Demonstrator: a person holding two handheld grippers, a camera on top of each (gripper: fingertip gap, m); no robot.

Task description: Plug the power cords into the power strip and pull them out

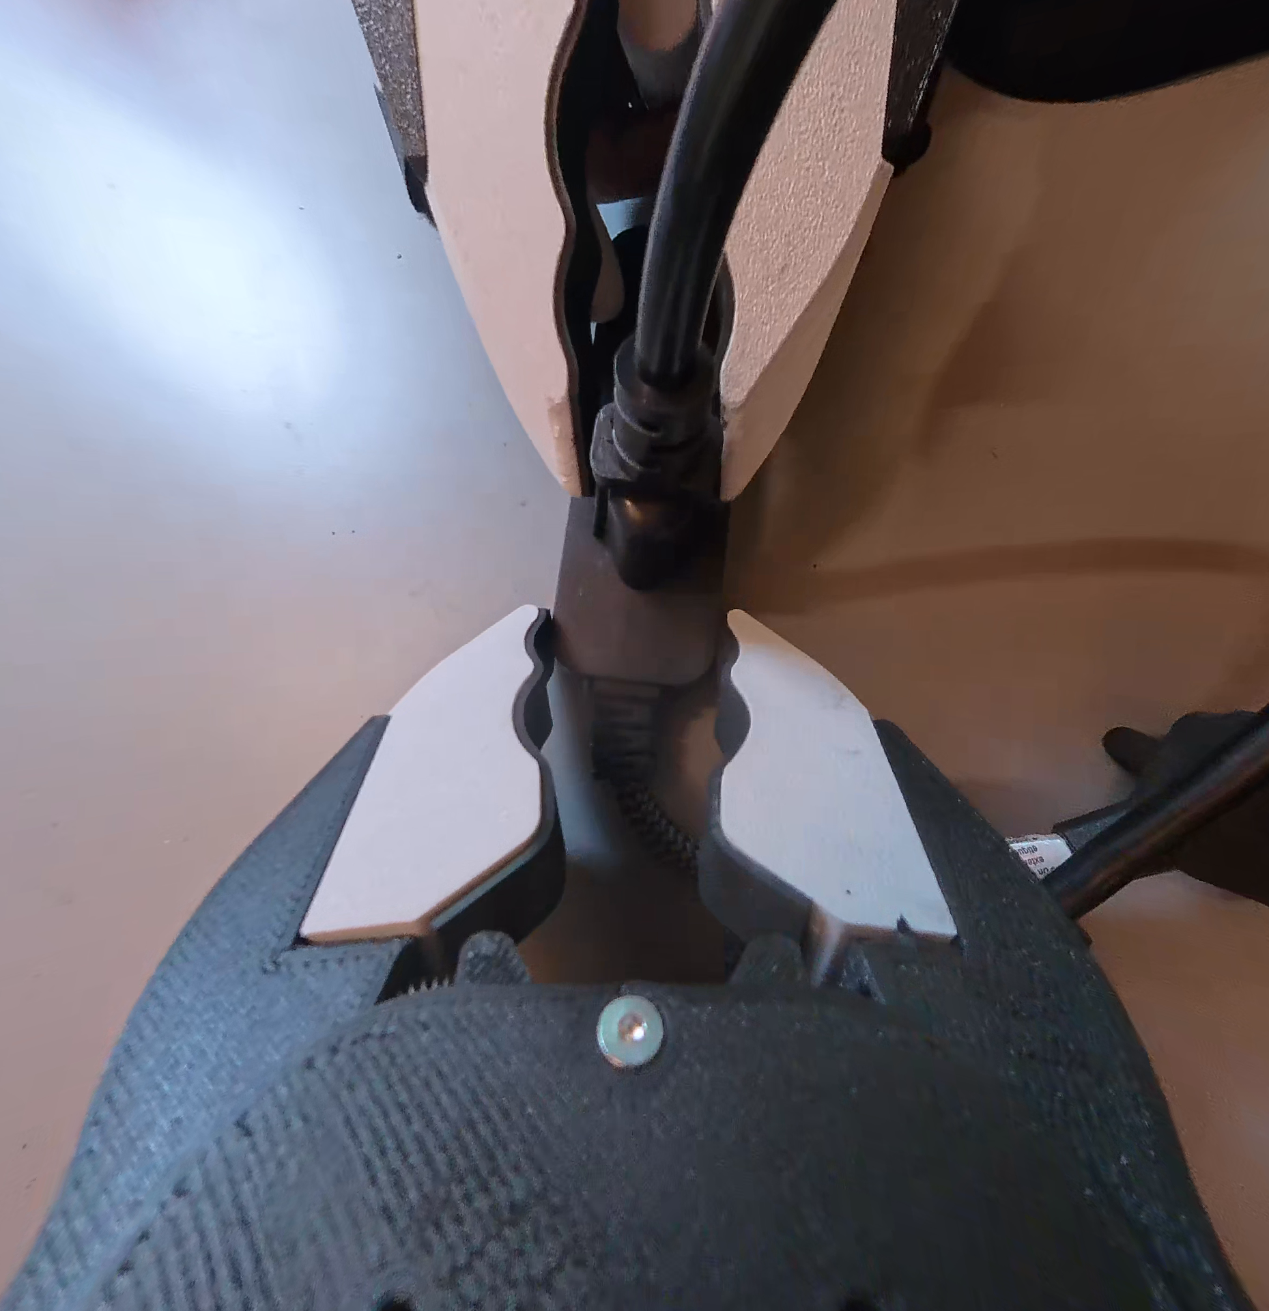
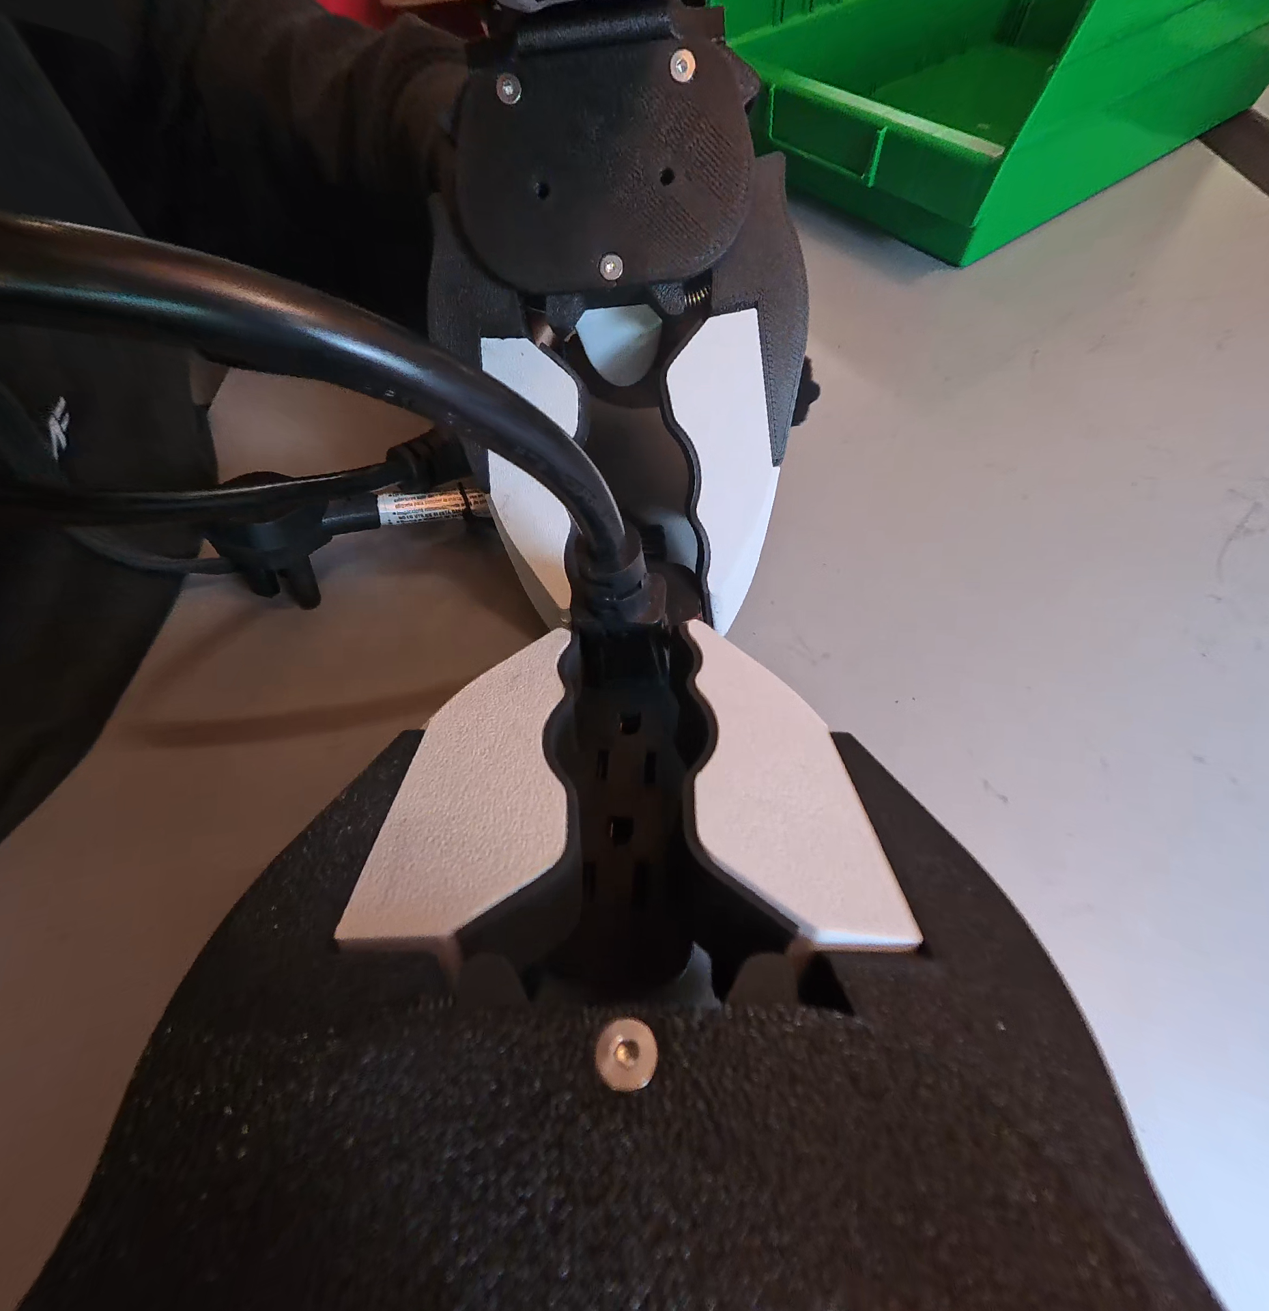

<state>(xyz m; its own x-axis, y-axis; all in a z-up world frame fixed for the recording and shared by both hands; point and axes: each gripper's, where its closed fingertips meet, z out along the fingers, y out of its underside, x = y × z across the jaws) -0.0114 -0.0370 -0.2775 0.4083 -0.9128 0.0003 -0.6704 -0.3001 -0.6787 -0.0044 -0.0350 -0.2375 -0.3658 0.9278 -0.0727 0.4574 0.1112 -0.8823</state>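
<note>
pale counter [image 2: 1007, 567], green bin [image 2: 972, 128] behind. left gripper [image 1: 635, 638] jaws clamped on the strip [image 1: 635, 624]; right gripper [image 2: 628, 642] jaws clamped on the plug [image 2: 628, 653] seated in the strip.

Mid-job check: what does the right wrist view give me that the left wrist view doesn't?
Only the right wrist view: the green bin at the back of the table, and the power strip showing empty sockets between the fingers of the right tool. Only the left wrist view: the braided cord entering the strip's end, inside the left tool. Both: the black plug plugged into the strip, the right tool shut on it, the left tool shut on the strip.
</note>
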